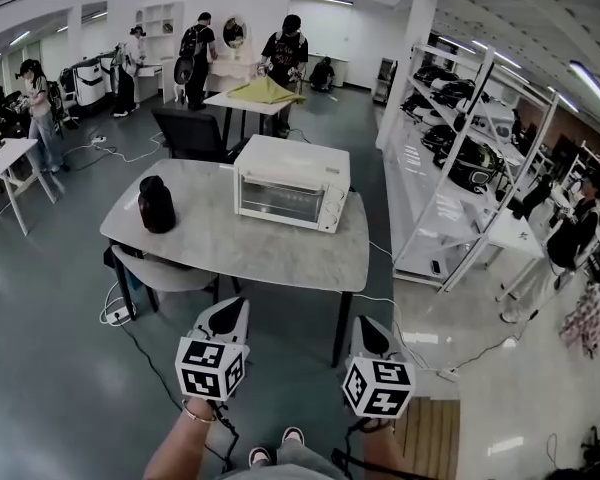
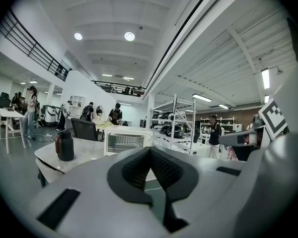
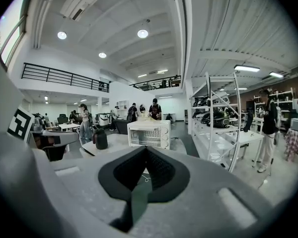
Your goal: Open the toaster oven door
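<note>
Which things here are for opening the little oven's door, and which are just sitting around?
For the job:
- toaster oven, with its door closed
- left tool and right tool, both shut and empty

Just there:
- dark jar
- table under the oven
- black chair
- shelf racks

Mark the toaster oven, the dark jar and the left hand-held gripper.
toaster oven (image 1: 278, 196): head view, glass door.
dark jar (image 1: 156, 206): head view, its body.
left hand-held gripper (image 2: 150, 152): left gripper view, where shut fingertips meet.
</note>
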Available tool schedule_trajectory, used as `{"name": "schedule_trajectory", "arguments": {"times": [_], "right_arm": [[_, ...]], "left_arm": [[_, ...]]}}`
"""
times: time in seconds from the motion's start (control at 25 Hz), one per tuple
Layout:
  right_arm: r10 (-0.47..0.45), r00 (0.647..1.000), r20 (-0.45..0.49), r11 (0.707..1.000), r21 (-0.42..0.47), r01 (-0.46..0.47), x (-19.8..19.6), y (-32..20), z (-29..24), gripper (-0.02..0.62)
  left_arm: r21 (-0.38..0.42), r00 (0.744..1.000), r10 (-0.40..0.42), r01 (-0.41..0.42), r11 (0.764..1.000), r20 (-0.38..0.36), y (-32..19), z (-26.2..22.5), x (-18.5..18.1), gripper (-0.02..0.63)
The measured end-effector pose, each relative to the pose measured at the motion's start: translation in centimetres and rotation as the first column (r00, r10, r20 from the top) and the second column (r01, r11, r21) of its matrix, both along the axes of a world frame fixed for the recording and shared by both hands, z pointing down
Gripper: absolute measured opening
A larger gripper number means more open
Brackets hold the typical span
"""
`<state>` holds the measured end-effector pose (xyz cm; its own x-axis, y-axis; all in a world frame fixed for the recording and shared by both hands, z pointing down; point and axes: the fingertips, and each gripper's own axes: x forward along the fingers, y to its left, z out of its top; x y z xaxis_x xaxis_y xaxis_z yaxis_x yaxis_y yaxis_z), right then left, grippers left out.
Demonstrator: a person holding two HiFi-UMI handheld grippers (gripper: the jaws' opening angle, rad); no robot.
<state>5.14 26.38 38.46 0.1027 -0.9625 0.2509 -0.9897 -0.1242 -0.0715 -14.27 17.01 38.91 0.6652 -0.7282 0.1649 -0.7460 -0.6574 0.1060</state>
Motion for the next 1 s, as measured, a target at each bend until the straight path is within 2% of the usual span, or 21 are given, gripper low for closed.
{"name": "schedule_trajectory", "arguments": {"times": [0.28,0.6,1.0], "right_arm": [[-0.001,1.0,-0.001,1.0,0.007,0.001,1.1,-3.2,-0.6,0.005],[-0.025,1.0,0.009,1.0,0.019,0.024,4.2,-8.8,-1.1,0.005],[-0.084,0.996,0.019,0.996,0.031,0.083,8.4,-16.5,-1.3,0.005]], "left_arm": [[-0.003,1.0,-0.01,0.01,1.0,-0.007,-3.3,-0.4,0.8,0.005],[0.003,1.0,-0.026,0.026,1.0,-0.001,-8.3,-0.6,3.9,0.005],[0.0,0.996,-0.088,0.088,0.996,0.006,-14.8,-0.7,7.1,0.005]]}}
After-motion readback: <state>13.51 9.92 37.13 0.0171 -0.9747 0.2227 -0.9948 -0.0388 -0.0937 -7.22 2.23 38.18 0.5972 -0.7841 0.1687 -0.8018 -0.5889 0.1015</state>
